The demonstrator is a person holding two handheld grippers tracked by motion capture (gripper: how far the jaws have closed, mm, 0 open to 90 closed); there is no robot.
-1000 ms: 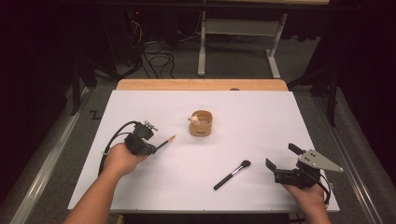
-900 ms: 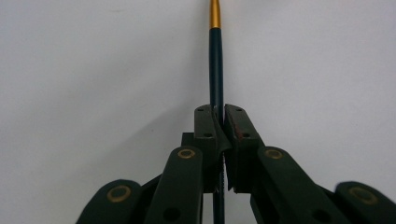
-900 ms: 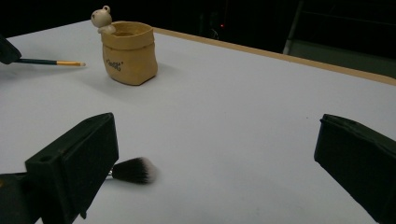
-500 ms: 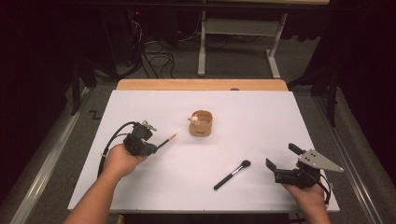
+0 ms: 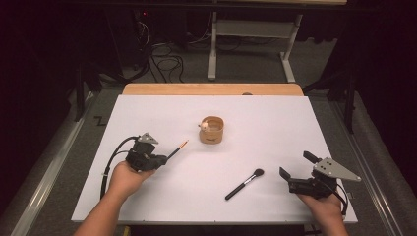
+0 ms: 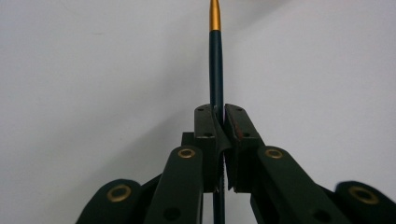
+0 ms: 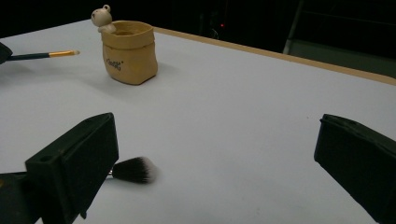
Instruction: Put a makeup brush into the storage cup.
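Gold-tipped brush [image 6: 215, 70] clamped in raised left gripper [image 5: 162, 159].

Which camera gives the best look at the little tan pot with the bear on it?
The right gripper view: the tan pot stands close, side-on, bear and lettering visible. The high view shows it small, from above.

- left gripper [image 5: 164, 159] sits over the left part of the table, held from below and behind by the left hand [image 5: 125, 177]; jaws point to the upper right in the high view.
- left jaws pressed together, pads nearly meeting, clamped on a thin stick.
- left forearm enters from the bottom edge, angled up and right.
- right gripper [image 5: 296, 165] near the table's right front corner, in the right hand [image 5: 322, 204]; jaws point left, set wide apart, nothing between them.
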